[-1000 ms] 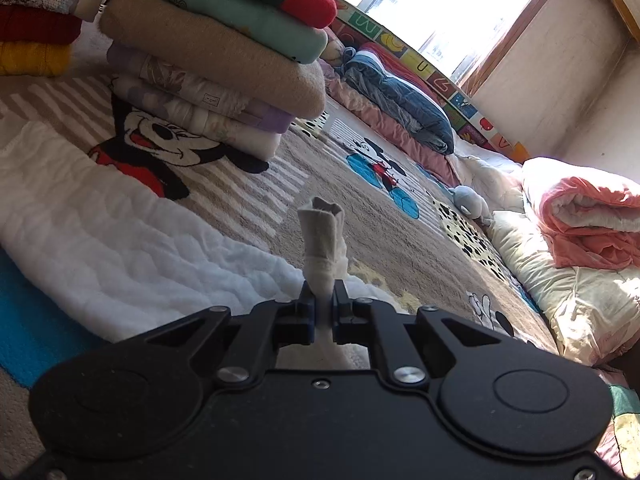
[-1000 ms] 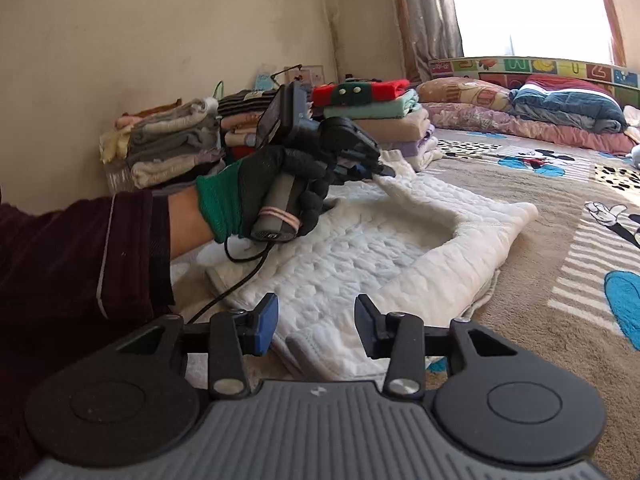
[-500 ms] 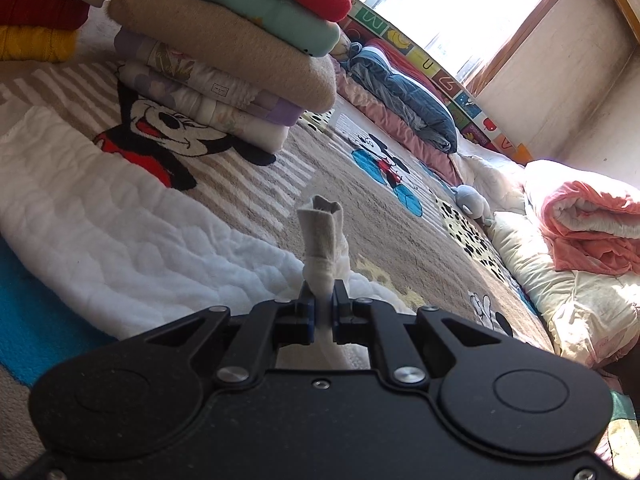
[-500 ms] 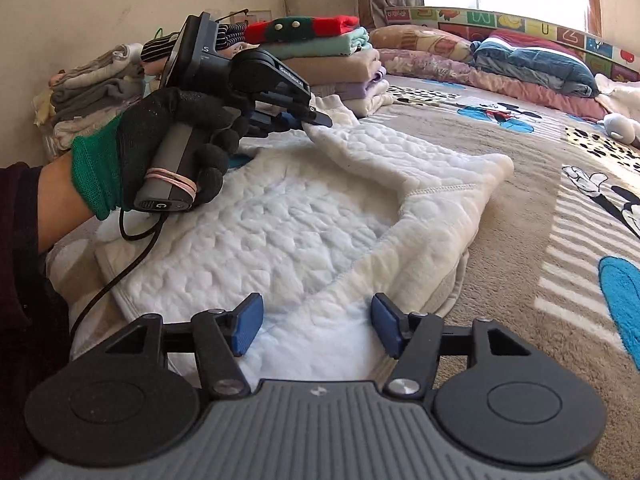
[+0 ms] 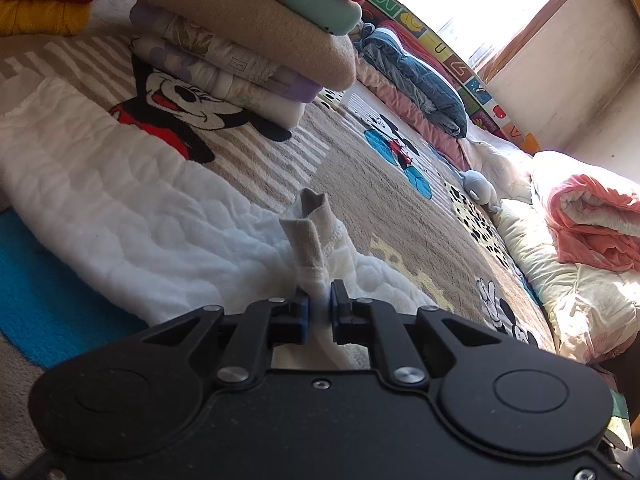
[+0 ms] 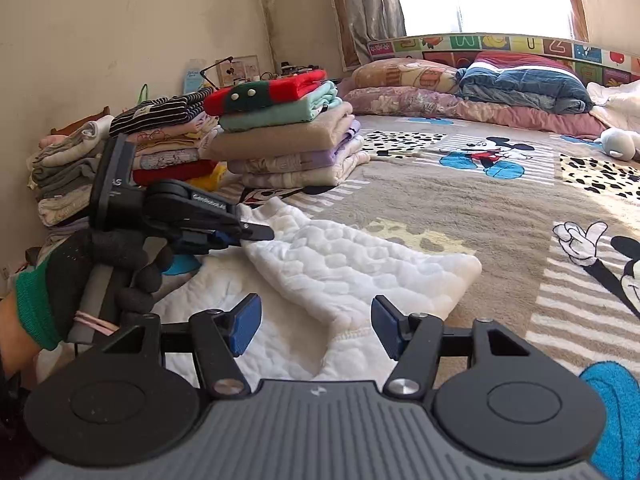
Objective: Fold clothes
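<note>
Mid-fold: the left claw [image 5: 318, 312] is clamped on the white quilted garment's [image 6: 352, 276] cuff, near the folded stack [image 6: 288, 140]; the right claw [image 6: 316, 326] gapes empty over its hem; next, probably lay that sleeve across.

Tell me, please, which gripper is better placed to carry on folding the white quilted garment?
Left, probably: the left gripper is shut on the white quilted garment, while the right gripper hangs open, holding nothing.
</note>
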